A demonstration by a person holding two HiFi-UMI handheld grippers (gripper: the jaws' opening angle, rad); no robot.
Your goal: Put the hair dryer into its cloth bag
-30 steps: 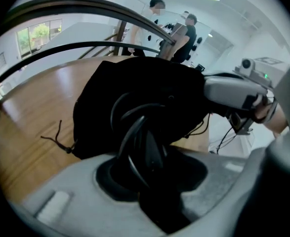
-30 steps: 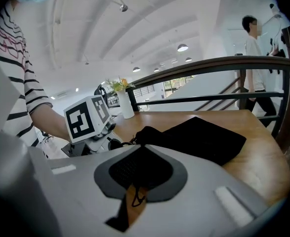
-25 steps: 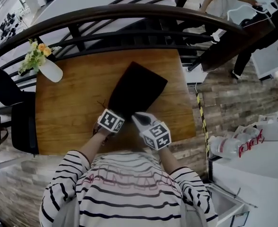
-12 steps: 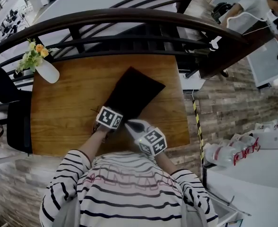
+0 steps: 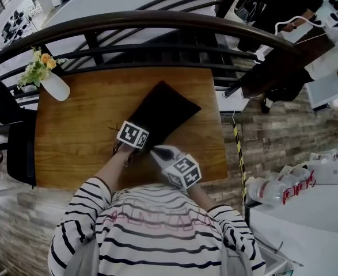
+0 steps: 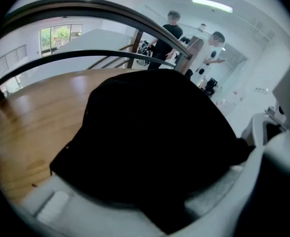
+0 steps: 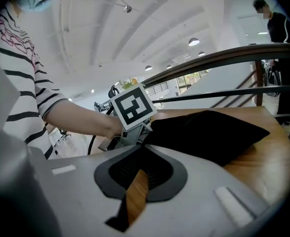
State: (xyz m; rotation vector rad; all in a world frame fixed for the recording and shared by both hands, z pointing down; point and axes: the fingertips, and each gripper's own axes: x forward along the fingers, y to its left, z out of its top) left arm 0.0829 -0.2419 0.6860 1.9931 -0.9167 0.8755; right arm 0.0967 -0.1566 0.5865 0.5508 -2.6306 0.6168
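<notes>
Logged wooden table (image 5: 71, 137) against curved dark railing (image 5: 157, 19); white vase (image 5: 56, 86) of flowers on far-left corner; black chair (image 5: 20, 151) just beside its left edge.

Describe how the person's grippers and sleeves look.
Both the left gripper and right gripper are pale grey plastic, each carrying a cube of black-and-white square markers. The right one's jaws have dark grey linings. The sleeves are white with dark stripes.

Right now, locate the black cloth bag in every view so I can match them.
Head view: black cloth bag at the centre of the table, lying diagonally.
Left gripper view: bag fills the middle.
Right gripper view: bag right of centre, on the table.
Shared landmark: the curved dark railing behind the table.
</notes>
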